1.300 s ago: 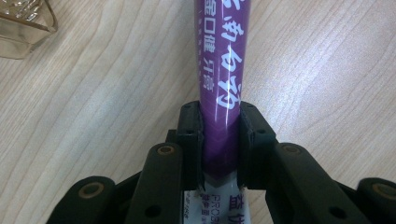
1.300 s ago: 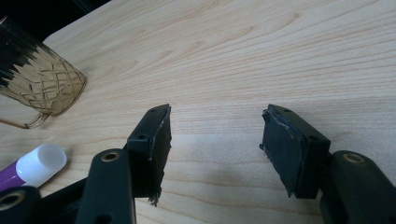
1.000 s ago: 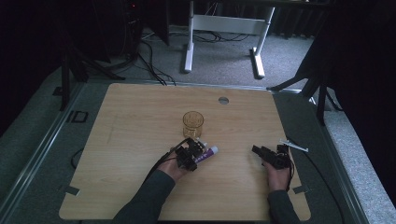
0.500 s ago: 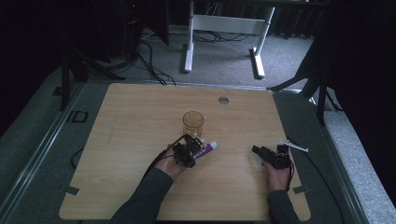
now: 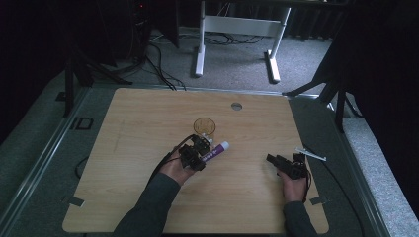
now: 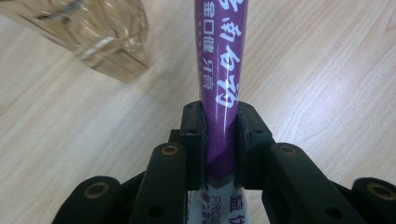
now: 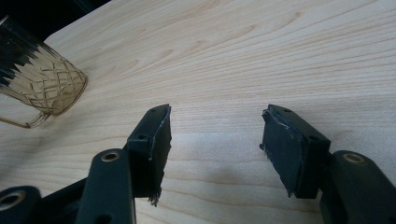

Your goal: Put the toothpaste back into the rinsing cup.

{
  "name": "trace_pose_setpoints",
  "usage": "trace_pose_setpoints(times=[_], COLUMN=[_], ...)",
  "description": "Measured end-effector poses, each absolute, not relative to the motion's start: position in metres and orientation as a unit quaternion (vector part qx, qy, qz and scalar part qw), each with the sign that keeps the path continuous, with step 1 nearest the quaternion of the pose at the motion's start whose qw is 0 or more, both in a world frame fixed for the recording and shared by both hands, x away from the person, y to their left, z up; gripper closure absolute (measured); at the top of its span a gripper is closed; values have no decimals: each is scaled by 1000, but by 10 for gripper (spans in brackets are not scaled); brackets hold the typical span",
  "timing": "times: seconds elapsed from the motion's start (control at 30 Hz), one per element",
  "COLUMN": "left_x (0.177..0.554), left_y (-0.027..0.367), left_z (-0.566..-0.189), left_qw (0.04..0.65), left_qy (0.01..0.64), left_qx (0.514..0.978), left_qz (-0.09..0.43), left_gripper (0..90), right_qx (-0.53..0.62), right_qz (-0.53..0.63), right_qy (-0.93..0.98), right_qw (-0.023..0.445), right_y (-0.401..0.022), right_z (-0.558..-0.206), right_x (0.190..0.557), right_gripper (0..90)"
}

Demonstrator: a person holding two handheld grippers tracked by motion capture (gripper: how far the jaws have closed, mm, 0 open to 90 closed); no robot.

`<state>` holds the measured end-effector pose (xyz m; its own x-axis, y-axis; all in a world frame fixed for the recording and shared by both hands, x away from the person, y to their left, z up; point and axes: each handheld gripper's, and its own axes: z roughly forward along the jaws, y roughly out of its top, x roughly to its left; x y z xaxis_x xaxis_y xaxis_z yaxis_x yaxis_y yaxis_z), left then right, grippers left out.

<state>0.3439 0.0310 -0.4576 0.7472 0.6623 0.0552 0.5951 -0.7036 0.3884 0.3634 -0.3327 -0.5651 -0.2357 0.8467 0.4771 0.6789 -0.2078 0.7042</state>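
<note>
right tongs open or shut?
Open. The right tongs stand wide apart over bare table, nothing between the jaws.

At the centre of the high view, the table [image 5: 148,128] is pale wood with fine grain and a matt finish. The glass [image 6: 93,32] at upper left is clear, amber-tinted and glossy with a cut pattern. The purple tube [image 6: 222,70] looks like smooth, shiny plastic. The black pads [image 7: 156,140] look matt and rough-edged.

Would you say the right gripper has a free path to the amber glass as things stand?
Probably yes. The right gripper has open, empty jaws, and bare table lies between it and the glass. The left gripper, shut on the purple tube, sits close beside the glass.
</note>
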Motion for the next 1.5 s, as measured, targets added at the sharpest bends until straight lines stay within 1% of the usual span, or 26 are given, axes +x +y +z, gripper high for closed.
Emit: trace_pose_setpoints(times=[0.83, 1.5], left_x=[360, 371], left_y=[63, 74], left_z=[-416, -398], left_qw=[214, 216], left_qy=[381, 392], left_qx=[892, 885], left_qz=[115, 127], left_gripper=[760, 760], right_qx=[612, 611], right_qz=[480, 476], right_qy=[623, 625], right_qw=[87, 91], right_y=[-333, -331], right_z=[-565, -565], right_x=[363, 362], right_gripper=[414, 416])
